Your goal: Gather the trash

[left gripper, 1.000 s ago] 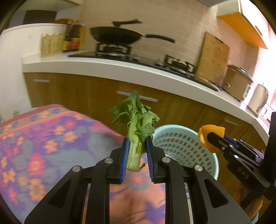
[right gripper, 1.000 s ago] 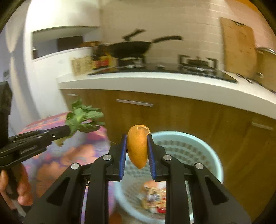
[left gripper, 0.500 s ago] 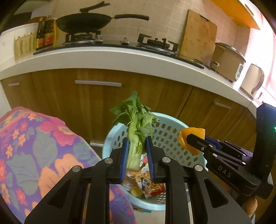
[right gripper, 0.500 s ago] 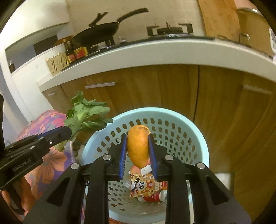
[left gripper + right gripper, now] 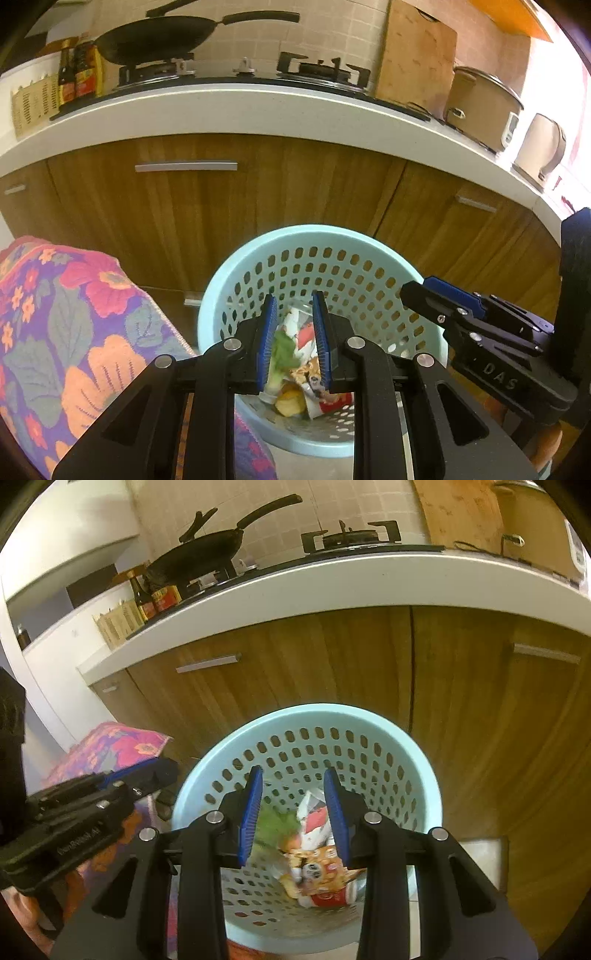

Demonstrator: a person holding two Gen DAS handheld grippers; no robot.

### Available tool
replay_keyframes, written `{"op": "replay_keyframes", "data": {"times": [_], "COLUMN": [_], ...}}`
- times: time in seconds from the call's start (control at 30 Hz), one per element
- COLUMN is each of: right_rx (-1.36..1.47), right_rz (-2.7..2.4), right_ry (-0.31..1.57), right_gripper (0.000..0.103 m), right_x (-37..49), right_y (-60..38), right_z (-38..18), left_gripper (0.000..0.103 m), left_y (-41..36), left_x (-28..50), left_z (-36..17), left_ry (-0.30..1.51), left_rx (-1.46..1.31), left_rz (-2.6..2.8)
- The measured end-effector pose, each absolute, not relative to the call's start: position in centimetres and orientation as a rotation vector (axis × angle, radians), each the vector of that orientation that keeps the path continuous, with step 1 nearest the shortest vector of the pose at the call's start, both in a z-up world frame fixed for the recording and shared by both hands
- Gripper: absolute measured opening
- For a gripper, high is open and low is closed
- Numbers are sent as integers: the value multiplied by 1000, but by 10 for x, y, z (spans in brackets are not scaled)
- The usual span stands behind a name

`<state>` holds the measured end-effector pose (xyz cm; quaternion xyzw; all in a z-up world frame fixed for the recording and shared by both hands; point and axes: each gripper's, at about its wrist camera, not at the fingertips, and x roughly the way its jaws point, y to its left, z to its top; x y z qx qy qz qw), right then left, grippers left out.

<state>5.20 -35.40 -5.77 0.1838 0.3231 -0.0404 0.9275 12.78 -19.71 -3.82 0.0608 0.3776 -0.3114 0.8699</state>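
Both the left gripper (image 5: 293, 332) and right gripper (image 5: 293, 812) have just been opening their jaws, now parted and empty, so the leafy green vegetable (image 5: 275, 829) and orange peel (image 5: 290, 402) lie among wrappers in the pale blue perforated plastic basket (image 5: 413, 760), both pieces collected.

A pale blue perforated basket (image 5: 258, 254) stands beside a purple, pink and orange floral cloth (image 5: 74, 332).
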Motion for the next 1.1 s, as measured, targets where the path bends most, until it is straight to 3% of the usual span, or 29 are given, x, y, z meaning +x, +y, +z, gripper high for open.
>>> {"op": "replay_keyframes", "data": {"times": [0.07, 0.4, 0.57, 0.83, 1.03, 1.1], "right_rx": [374, 269, 221, 167, 145, 138], "right_rz": [-76, -112, -132, -133, -123, -126], "right_ry": [661, 635, 587, 542, 521, 520], "right_gripper": [31, 31, 31, 31, 32, 40], "right_x": [49, 31, 8, -16, -27, -28], "right_y": [-352, -327, -308, -284, -276, -275], "right_z": [-56, -34, -14, 0, -1, -3], "left_gripper": [36, 49, 64, 76, 78, 79], "left_y": [-198, -155, -127, -99, -83, -81], "left_x": [125, 107, 86, 55, 46, 48], "left_z": [-39, -16, 1, 12, 12, 9], "left_ry": [787, 706, 622, 530, 478, 473], "left_rx": [137, 13, -34, 1, 10, 12], "left_rz": [-649, -607, -574, -455, -379, -364]}}
